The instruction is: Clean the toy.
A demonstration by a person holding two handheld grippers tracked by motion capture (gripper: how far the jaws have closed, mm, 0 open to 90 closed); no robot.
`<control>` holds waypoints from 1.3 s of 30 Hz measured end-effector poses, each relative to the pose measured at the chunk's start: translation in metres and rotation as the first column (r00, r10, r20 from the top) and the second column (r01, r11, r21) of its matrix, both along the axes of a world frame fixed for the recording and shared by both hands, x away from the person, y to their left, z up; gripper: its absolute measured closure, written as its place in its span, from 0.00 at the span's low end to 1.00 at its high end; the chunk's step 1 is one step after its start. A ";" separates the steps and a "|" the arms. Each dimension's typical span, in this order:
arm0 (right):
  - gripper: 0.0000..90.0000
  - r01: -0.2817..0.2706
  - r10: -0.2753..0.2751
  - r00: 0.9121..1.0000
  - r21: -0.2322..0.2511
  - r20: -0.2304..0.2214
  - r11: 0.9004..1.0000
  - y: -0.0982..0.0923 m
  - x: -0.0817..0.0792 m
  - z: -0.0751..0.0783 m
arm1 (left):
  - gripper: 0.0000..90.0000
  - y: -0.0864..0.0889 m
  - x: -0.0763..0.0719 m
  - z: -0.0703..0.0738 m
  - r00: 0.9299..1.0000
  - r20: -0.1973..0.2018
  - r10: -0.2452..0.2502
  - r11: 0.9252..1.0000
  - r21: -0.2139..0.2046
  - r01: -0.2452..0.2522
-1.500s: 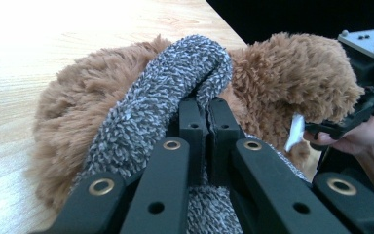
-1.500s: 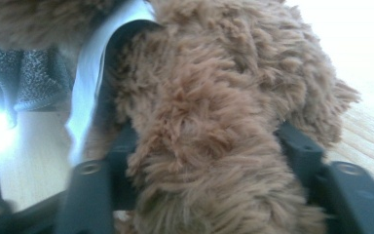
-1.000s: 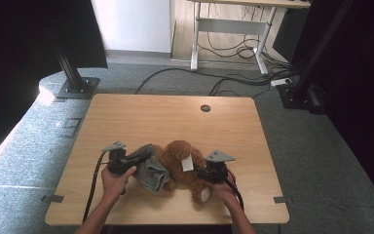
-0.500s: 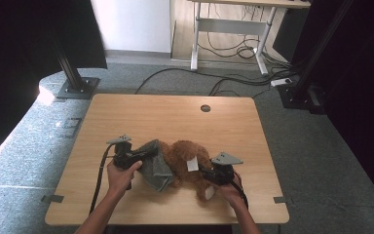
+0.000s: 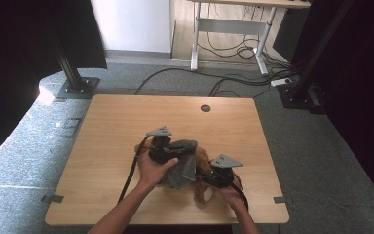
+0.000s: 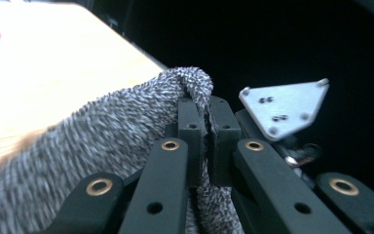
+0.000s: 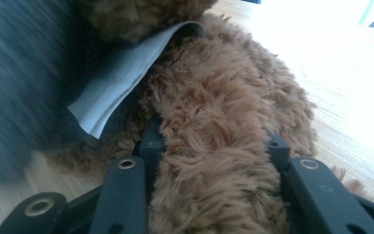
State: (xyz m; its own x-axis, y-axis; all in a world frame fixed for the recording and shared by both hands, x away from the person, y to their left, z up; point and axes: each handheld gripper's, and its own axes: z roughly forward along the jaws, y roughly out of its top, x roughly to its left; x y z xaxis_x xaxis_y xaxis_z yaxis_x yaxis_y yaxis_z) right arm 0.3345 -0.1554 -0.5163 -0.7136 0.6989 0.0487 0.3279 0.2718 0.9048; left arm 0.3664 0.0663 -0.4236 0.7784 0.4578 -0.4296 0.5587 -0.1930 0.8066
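One tabletop (image 5: 126,122) carries one brown plush toy (image 7: 214,126) and one grey knitted garment (image 6: 107,131). One white tag (image 7: 121,73) hangs on the toy. Two grippers, left gripper (image 6: 202,126) and right gripper (image 7: 214,141), are present, each with two fingers (image 6: 190,122).

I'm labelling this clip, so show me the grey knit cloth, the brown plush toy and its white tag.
grey knit cloth (image 6: 102,131), left gripper view, the fold beside the jaws.
brown plush toy (image 7: 214,141), right gripper view, the furry limb between the jaws.
white tag (image 7: 121,73), right gripper view, its flat middle.
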 end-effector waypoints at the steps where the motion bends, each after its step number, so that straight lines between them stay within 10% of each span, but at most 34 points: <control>1: 0.65 0.000 0.000 1.000 -0.003 0.008 1.000 0.000 0.000 0.000 | 0.95 -0.005 0.003 -0.004 1.000 -0.007 0.000 0.999 0.033 0.000; 4: 0.66 -0.003 0.003 0.999 -0.018 0.040 1.000 0.002 -0.003 -0.002 | 0.96 -0.019 0.011 -0.025 0.999 -0.034 0.005 0.993 0.117 -0.001; 11: 0.67 -0.019 0.019 0.999 -0.009 0.040 1.000 -0.001 -0.003 -0.004 | 0.96 -0.016 0.003 -0.025 0.998 0.056 0.035 0.973 0.227 -0.047; 21: 0.68 -0.038 0.037 0.999 0.012 0.033 0.999 -0.003 -0.002 -0.006 | 0.97 0.042 0.005 -0.025 0.991 0.040 0.124 0.974 0.184 -0.129; 33: 0.68 -0.064 0.062 0.997 0.028 0.046 0.998 -0.006 -0.001 -0.008 | 0.96 0.111 0.019 -0.029 0.962 0.004 0.272 0.947 0.177 -0.268; 39: 0.68 -0.075 0.074 0.996 0.031 0.044 0.997 -0.006 -0.002 -0.008 | 0.96 0.120 0.017 -0.038 0.963 -0.022 0.268 0.953 0.151 -0.262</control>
